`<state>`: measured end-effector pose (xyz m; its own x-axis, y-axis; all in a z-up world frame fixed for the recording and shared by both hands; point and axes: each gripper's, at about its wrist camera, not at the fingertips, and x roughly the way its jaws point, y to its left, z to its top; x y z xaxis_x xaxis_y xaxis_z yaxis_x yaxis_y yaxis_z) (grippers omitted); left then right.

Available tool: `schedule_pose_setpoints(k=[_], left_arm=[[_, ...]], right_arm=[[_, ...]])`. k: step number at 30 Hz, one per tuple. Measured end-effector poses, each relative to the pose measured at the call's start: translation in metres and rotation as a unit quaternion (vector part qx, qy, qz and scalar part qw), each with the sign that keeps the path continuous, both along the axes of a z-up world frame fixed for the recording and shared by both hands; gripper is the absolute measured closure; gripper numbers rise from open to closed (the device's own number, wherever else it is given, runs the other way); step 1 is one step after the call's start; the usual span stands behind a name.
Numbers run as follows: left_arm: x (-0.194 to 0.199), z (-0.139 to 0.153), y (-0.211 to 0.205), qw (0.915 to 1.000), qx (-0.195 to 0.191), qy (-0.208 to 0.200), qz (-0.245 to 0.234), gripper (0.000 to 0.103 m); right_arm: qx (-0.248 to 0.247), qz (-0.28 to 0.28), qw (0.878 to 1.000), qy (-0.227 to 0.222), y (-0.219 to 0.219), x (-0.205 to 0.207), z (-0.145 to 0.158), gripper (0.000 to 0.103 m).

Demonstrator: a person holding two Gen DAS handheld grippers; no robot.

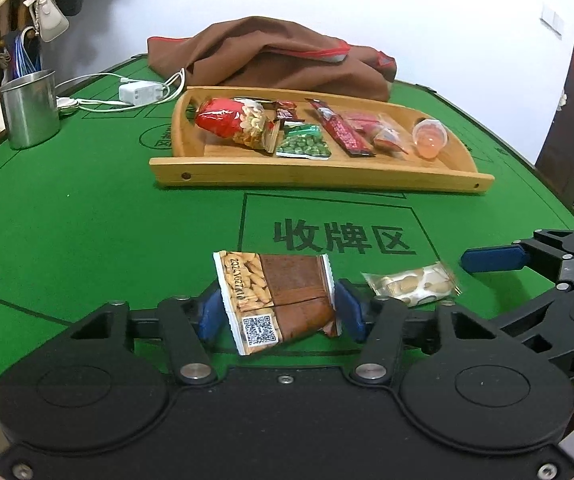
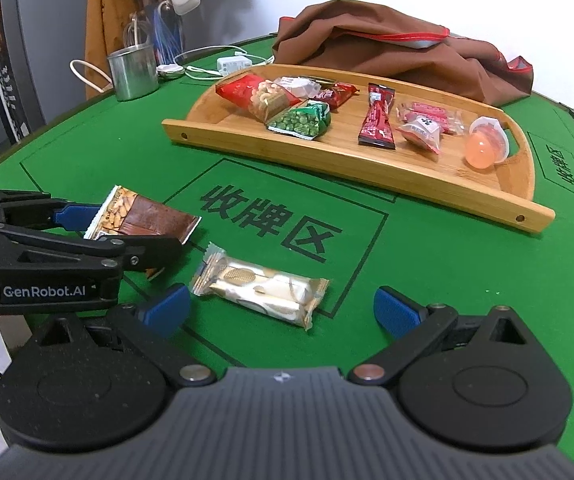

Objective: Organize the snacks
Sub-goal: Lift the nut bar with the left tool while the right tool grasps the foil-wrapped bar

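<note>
Two wrist fisheyes, both low over the green table [image 1: 87, 220] and tilted down toward it

The left wrist view looks out over its own gripper [image 1: 279, 308] at close range, the wooden tray [image 1: 319, 178] straight ahead across the felt, the right gripper [image 1: 527, 264] at its right edge; the right wrist view sits just beside it, facing the same way but angled slightly leftward, the tray [image 2: 367, 168] skewed to the upper right, the left gripper [image 2: 99, 236] entering from the left; both share the tray, the brown packet [image 1: 283, 300], the pale packet [image 2: 263, 290] and the printed characters.
</note>
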<state>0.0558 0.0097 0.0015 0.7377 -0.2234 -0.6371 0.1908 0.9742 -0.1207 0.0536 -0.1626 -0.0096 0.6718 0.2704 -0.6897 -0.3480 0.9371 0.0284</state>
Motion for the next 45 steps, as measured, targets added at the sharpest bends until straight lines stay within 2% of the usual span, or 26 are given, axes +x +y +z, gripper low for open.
schedule_pose_setpoints(k=[3, 15, 19, 25, 29, 30, 34, 39, 45], left_arm=[[0.000, 0.000, 0.001, 1.0000, -0.004, 0.001, 0.000, 0.049], [0.000, 0.006, 0.014, 0.9998, -0.017, -0.001, 0.004, 0.071], [0.000, 0.006, 0.016, 0.9998, -0.017, -0.001, 0.009, 0.073], [0.001, 0.006, 0.017, 0.9998, -0.016, -0.002, 0.009, 0.074], [0.001, 0.008, 0.018, 0.9997, -0.022, -0.001, 0.007, 0.077], [0.002, 0.008, 0.018, 0.9997, -0.023, -0.001, 0.006, 0.079], [0.006, 0.008, 0.016, 0.9997, -0.025, 0.001, 0.007, 0.081], [0.008, 0.009, 0.013, 0.9997, -0.022, 0.000, 0.008, 0.082], [0.009, 0.013, 0.012, 0.9997, -0.024, -0.004, 0.003, 0.087]], right_arm=[[0.004, -0.003, 1.000, 0.002, -0.002, 0.000, 0.000, 0.000], [0.021, -0.001, 1.000, 0.007, 0.004, 0.005, 0.002, 0.000], [0.027, -0.005, 1.000, 0.007, 0.007, 0.008, 0.002, 0.001], [0.016, -0.007, 1.000, -0.006, 0.014, 0.005, 0.004, 0.020], [0.029, -0.014, 0.999, -0.007, 0.012, 0.004, 0.007, 0.042], [0.035, -0.018, 0.999, -0.003, 0.010, 0.005, 0.008, 0.045], [0.053, -0.023, 0.998, 0.008, 0.004, 0.008, 0.009, 0.046], [0.052, -0.025, 0.998, 0.002, 0.001, 0.004, 0.011, 0.047], [0.062, -0.046, 0.997, -0.015, -0.011, 0.004, 0.022, 0.047]])
